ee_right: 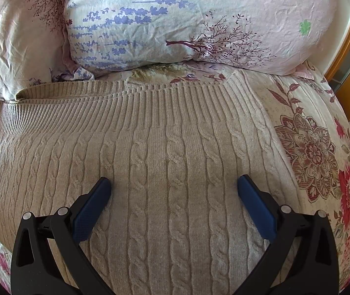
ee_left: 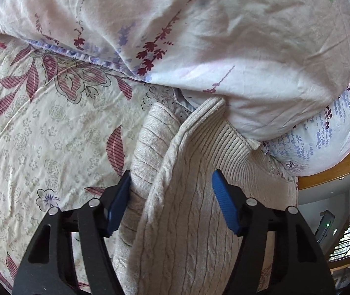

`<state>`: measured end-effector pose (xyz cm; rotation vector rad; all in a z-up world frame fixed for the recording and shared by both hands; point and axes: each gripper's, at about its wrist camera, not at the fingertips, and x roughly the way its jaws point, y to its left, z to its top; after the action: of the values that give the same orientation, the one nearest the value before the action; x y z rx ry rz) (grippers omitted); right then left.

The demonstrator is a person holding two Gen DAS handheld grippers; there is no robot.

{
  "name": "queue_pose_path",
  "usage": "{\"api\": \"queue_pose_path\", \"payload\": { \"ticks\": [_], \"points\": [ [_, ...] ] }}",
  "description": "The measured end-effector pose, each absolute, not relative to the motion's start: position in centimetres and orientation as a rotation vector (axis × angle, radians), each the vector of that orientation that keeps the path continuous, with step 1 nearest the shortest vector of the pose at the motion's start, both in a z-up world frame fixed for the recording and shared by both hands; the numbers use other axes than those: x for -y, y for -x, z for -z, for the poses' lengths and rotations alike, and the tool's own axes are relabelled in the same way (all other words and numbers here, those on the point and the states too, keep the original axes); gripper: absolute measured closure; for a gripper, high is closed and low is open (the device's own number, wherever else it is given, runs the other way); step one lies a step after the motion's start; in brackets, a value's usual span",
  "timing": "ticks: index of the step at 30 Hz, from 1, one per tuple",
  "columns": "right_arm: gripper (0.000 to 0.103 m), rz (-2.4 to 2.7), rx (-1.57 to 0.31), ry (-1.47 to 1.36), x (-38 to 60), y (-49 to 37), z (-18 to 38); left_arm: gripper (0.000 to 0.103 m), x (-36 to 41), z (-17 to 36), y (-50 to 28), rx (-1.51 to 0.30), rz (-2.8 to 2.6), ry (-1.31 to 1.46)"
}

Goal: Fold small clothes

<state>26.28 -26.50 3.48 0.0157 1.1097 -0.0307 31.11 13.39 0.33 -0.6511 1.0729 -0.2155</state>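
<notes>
A beige cable-knit sweater (ee_right: 165, 162) lies spread on a floral bedsheet (ee_right: 310, 147), its ribbed hem toward the pillows. My right gripper (ee_right: 173, 184) is open, hovering just over the sweater's middle with nothing held. In the left wrist view the same sweater (ee_left: 187, 209) shows edge-on, with a folded layer rising between the blue fingers. My left gripper (ee_left: 171, 184) is open with its jaws wide on either side of that fold; the left pad (ee_left: 119, 201) touches the knit.
A white pillow with purple sprigs (ee_left: 199, 36) sits right behind the sweater; it also shows in the right wrist view (ee_right: 187, 19). The floral sheet (ee_left: 39, 135) extends left. A wooden bed frame (ee_left: 342, 169) and room beyond lie at right.
</notes>
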Motion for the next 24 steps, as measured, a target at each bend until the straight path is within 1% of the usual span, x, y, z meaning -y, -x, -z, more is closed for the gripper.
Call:
{"api": "queue_pose_path", "payload": {
  "ticks": [1, 3, 8, 10, 14, 15, 17, 19, 21, 24],
  "points": [
    [0.001, 0.031, -1.109, -0.016, 26.5, -26.3, -3.5, 0.044, -13.6, -0.2, -31.0, -1.072, 0.222, 0.674],
    [0.001, 0.032, -1.109, -0.016, 26.5, -26.3, -3.5, 0.053, -14.0, 0.1, -30.7, -1.074, 0.247, 0.728],
    [0.001, 0.031, -1.110, -0.016, 26.5, -26.3, -3.5, 0.066, -15.0, 0.9, -30.4, -1.085, 0.242, 0.769],
    [0.001, 0.032, -1.110, -0.017, 26.5, -26.3, -3.5, 0.065, -15.5, 0.8, -30.5, -1.079, 0.230, 0.772],
    [0.001, 0.033, -1.109, -0.018, 26.5, -26.3, -3.5, 0.063, -14.0, -0.3, -31.0, -1.088, 0.195, 0.633],
    [0.001, 0.033, -1.109, -0.017, 26.5, -26.3, -3.5, 0.060, -13.8, -0.2, -31.2, -1.099, 0.207, 0.639],
    [0.001, 0.032, -1.111, -0.017, 26.5, -26.3, -3.5, 0.060, -13.8, -0.2, -31.2, -1.098, 0.207, 0.668],
    [0.001, 0.033, -1.115, -0.018, 26.5, -26.3, -3.5, 0.063, -14.0, 0.1, -31.1, -1.091, 0.207, 0.723],
    [0.001, 0.039, -1.119, -0.019, 26.4, -26.4, -3.5, 0.068, -14.4, 0.3, -30.8, -1.086, 0.210, 0.766],
    [0.001, 0.052, -1.124, -0.019, 26.3, -26.4, -3.6, 0.073, -14.9, 0.3, -30.3, -1.083, 0.207, 0.765]
  ]
}}
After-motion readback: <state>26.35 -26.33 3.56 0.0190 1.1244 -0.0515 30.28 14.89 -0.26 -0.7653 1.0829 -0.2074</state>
